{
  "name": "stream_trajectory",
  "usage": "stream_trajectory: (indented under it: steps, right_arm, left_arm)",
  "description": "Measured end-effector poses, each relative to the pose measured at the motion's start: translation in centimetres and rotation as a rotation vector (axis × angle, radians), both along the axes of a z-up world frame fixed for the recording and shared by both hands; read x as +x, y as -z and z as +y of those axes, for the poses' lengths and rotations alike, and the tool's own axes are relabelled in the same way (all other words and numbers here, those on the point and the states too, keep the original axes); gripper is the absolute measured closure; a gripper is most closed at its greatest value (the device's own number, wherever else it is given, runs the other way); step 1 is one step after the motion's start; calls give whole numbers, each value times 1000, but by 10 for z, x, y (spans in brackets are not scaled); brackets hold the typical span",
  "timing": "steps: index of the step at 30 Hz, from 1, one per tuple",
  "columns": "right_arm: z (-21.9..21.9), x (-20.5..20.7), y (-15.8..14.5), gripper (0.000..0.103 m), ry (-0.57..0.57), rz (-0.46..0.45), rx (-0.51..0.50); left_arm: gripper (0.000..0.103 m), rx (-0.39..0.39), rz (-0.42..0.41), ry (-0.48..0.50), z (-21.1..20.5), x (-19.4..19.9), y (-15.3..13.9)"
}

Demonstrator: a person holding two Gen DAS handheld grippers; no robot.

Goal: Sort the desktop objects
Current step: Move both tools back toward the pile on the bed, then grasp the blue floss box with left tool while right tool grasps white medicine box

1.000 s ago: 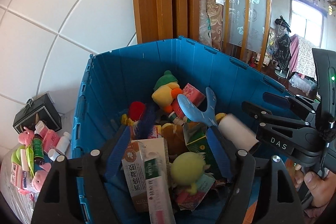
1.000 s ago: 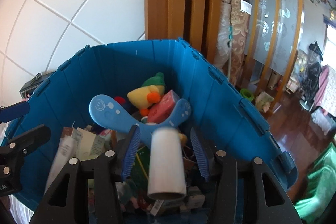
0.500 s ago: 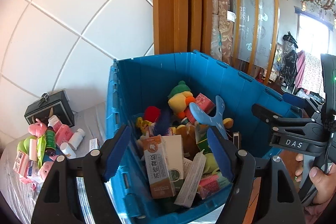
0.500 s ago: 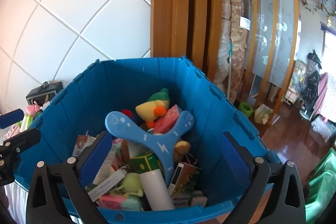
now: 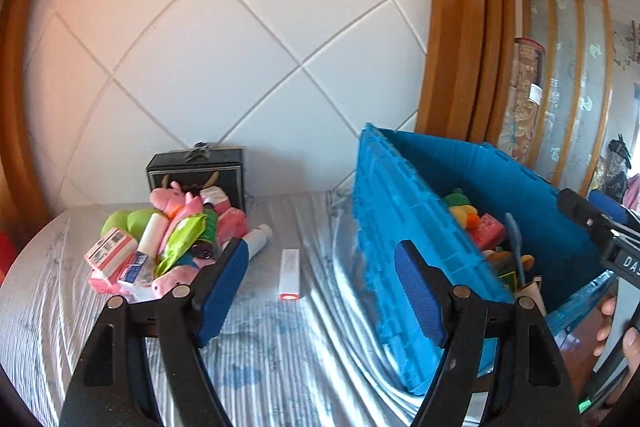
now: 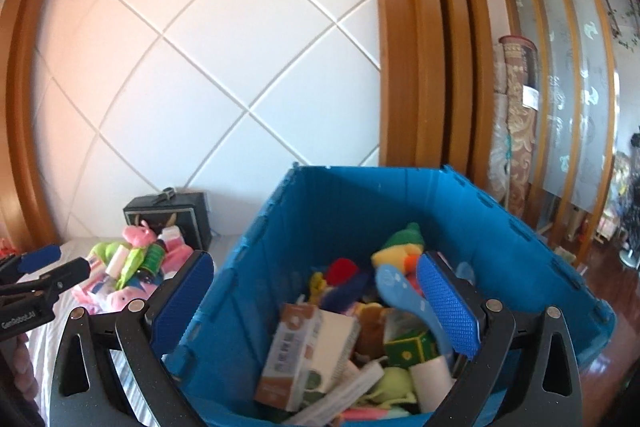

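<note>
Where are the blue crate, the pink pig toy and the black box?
blue crate (image 6: 320, 211): right wrist view, inner back wall.
pink pig toy (image 5: 168, 195): left wrist view, its head.
black box (image 5: 228, 173): left wrist view, front face.

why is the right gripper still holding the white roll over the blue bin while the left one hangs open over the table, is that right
Not quite: the right gripper is open and empty, as the right wrist view shows. The white roll lies inside the blue bin. The left gripper is indeed open over the table.
</note>
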State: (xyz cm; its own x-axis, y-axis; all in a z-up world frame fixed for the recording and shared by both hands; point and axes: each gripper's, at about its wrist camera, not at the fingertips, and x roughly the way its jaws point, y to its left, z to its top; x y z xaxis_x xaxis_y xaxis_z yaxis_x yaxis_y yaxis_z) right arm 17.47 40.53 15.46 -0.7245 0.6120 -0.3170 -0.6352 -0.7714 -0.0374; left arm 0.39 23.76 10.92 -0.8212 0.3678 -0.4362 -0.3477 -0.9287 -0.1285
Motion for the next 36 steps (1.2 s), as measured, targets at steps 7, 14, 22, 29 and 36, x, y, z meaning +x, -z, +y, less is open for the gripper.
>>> stream_trajectory:
  steps: [7,14,22,29,36]
  right_arm:
    - [-56,-73,12,0,-145,-48,7]
    - [-92,-139,35,0,-237,-128,20]
    - [-79,-210,84,0,-279,-259,-98]
    - [-36,-276,153,0,-218,-415,-234]
    - [29,-332,240,0,-77,-527,-392]
  left_arm:
    - [28,5,-87,-183,-100,-27,39]
    - [28,5,-199,-367,-191,-58,87]
    - [28,18,-324,-432,-246,-118,137]
    - [28,-32,-425,-359,-240,-203,179]
    - [28,-97,-492,-293,-230,-286,218]
